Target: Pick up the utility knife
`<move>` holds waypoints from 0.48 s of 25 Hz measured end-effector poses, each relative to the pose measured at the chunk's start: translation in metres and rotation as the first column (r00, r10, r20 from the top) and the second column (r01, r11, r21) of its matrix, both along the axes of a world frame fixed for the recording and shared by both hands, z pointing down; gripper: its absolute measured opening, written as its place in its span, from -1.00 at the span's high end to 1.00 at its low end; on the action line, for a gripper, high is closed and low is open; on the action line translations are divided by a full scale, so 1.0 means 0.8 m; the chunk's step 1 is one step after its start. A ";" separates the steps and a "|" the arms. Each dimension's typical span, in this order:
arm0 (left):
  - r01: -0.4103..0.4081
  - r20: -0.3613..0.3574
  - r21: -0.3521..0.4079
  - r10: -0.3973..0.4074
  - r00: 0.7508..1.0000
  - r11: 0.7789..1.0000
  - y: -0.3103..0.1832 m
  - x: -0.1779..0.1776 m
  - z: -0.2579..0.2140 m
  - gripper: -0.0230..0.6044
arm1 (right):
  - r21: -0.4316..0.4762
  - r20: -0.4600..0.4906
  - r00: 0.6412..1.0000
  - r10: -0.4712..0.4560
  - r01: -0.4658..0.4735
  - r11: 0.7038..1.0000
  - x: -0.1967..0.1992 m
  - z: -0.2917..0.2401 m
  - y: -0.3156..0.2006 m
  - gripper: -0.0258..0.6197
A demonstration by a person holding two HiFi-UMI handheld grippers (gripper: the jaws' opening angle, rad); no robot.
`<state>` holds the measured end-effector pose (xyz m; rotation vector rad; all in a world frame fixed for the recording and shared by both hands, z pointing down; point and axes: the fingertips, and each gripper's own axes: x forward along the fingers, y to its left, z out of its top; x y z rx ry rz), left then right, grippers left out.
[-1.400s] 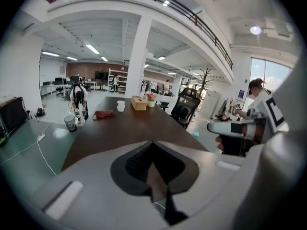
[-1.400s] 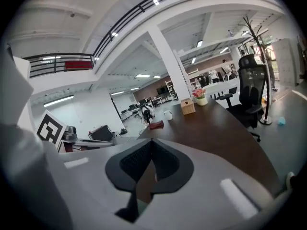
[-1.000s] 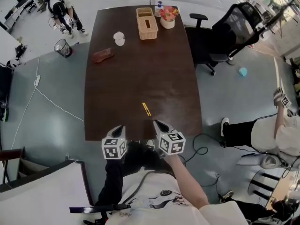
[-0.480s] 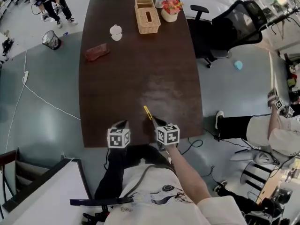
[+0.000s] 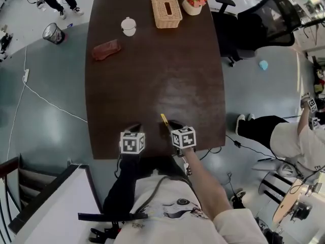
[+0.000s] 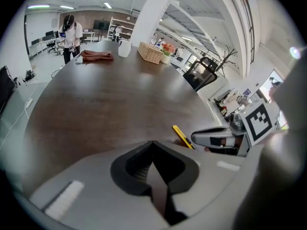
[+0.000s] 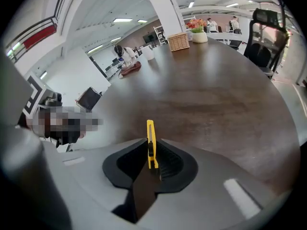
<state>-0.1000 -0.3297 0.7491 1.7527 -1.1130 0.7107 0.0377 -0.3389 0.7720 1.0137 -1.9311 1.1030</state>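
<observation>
Knife: the slim yellow utility knife [image 7: 150, 143] stands on its thin edge with its near end between the fingers of the right gripper [image 7: 152, 165]. The rest points straight out ahead of the fingertips.
Right fingers: pressed in on the knife's near end from both sides.
Knife from above: in the head view the knife [image 5: 164, 120] is a short yellow bar running forward and to the left from the right gripper [image 5: 171, 124]. It lies over the near edge of the dark brown wooden table [image 5: 152, 75].
Knife from the side: in the left gripper view the knife [image 6: 183, 136] lies just beside the grey finger of the right gripper [image 6: 216, 139], low at the tabletop.
Left fingers: the left gripper [image 6: 153, 164] has its pads pressed together with nothing between them. It sits at the near table edge [image 5: 133, 128], well to the left of the knife.
Hard to make out: whether the knife rests on the wood or hangs just clear of it.
Hidden: the knife's rear end, sunk in the dark hollow between the right fingers.
</observation>
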 end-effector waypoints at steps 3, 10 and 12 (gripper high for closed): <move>-0.003 -0.002 0.000 0.003 1.000 1.000 0.001 -0.004 -0.001 0.93 | -0.014 -0.011 1.000 -0.008 0.008 1.000 -0.001 0.010 0.000 0.75; -0.009 -0.002 -0.005 0.009 1.000 1.000 0.005 -0.010 -0.002 0.93 | 0.000 -0.019 0.999 -0.033 0.033 0.999 -0.001 0.011 -0.002 0.70; -0.009 -0.004 -0.005 0.009 1.000 1.000 0.006 -0.010 -0.001 0.93 | 0.012 -0.014 1.000 -0.028 0.028 1.000 -0.003 0.009 -0.002 0.70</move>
